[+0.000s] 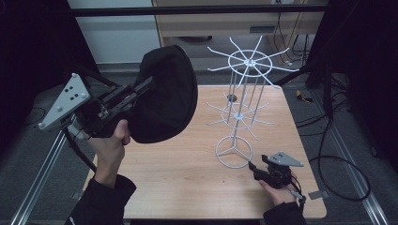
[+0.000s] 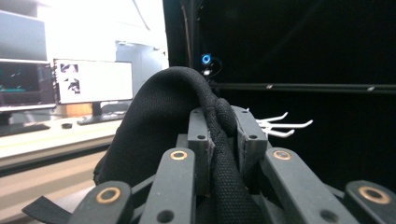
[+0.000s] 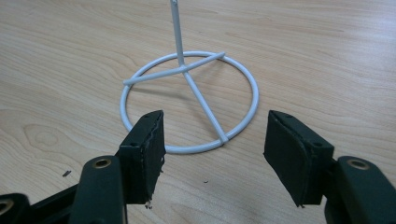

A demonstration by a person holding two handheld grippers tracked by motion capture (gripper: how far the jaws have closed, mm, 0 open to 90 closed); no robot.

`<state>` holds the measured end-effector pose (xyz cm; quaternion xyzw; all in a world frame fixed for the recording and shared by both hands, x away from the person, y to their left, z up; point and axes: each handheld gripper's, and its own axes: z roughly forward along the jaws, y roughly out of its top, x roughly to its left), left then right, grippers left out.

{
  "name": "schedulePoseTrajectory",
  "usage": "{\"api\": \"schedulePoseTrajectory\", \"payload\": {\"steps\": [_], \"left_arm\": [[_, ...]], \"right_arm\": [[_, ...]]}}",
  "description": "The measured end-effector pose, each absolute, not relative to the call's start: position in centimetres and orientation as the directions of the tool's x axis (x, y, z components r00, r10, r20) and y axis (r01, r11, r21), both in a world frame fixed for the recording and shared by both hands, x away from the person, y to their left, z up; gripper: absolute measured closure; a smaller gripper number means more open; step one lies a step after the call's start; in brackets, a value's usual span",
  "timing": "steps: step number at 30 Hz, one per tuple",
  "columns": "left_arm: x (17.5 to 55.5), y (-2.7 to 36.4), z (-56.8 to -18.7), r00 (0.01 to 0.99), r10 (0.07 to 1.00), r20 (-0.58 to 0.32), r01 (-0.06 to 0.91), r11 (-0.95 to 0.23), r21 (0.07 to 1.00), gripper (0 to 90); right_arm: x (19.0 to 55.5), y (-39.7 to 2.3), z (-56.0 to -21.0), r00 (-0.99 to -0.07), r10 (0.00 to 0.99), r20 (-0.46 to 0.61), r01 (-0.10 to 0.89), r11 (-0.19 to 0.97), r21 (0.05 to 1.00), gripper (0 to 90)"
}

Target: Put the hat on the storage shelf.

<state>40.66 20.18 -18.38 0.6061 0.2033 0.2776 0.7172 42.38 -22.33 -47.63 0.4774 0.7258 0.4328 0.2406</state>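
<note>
A black cap hangs in the air over the table's left side, with my left gripper shut on its rim. In the left gripper view the two jaws pinch the cap's thick stitched edge, and the white hooks show beyond them. A white wire hook stand with two tiers of hooks rises from a ring base on the wooden table. My right gripper rests low at the base's right and stands open. Its jaws frame the ring base with nothing between them.
Cables lie on the floor to the right of the table. An aluminium rail runs along the left side. A monitor and a keyboard sit on a desk in the background. Black curtains hang on both sides.
</note>
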Motion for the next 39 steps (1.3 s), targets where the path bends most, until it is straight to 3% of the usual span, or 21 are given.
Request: {"api": "schedulePoseTrajectory", "payload": {"steps": [11,19,31,39], "left_arm": [[40.6,17.2,-16.8,0.793,0.604,0.081,-0.175,0.099,0.980,78.7],[42.2,14.9,-17.1,0.824,0.564,0.059,-0.141,0.104,0.985,78.6],[44.6,14.4,-20.6,0.859,0.511,-0.026,-0.033,0.106,0.994,77.4],[45.6,15.5,-23.6,0.836,0.546,-0.059,0.030,0.062,0.998,74.6]], "right_arm": [[42.4,-22.4,-47.6,-0.430,0.901,0.061,0.483,0.173,0.858,38.5],[42.3,-22.4,-47.6,-0.432,0.899,0.063,0.483,0.172,0.858,38.5],[42.3,-22.3,-47.6,-0.439,0.896,0.064,0.485,0.176,0.857,38.5],[42.3,-22.2,-47.6,-0.439,0.896,0.065,0.489,0.177,0.854,38.4]]}}
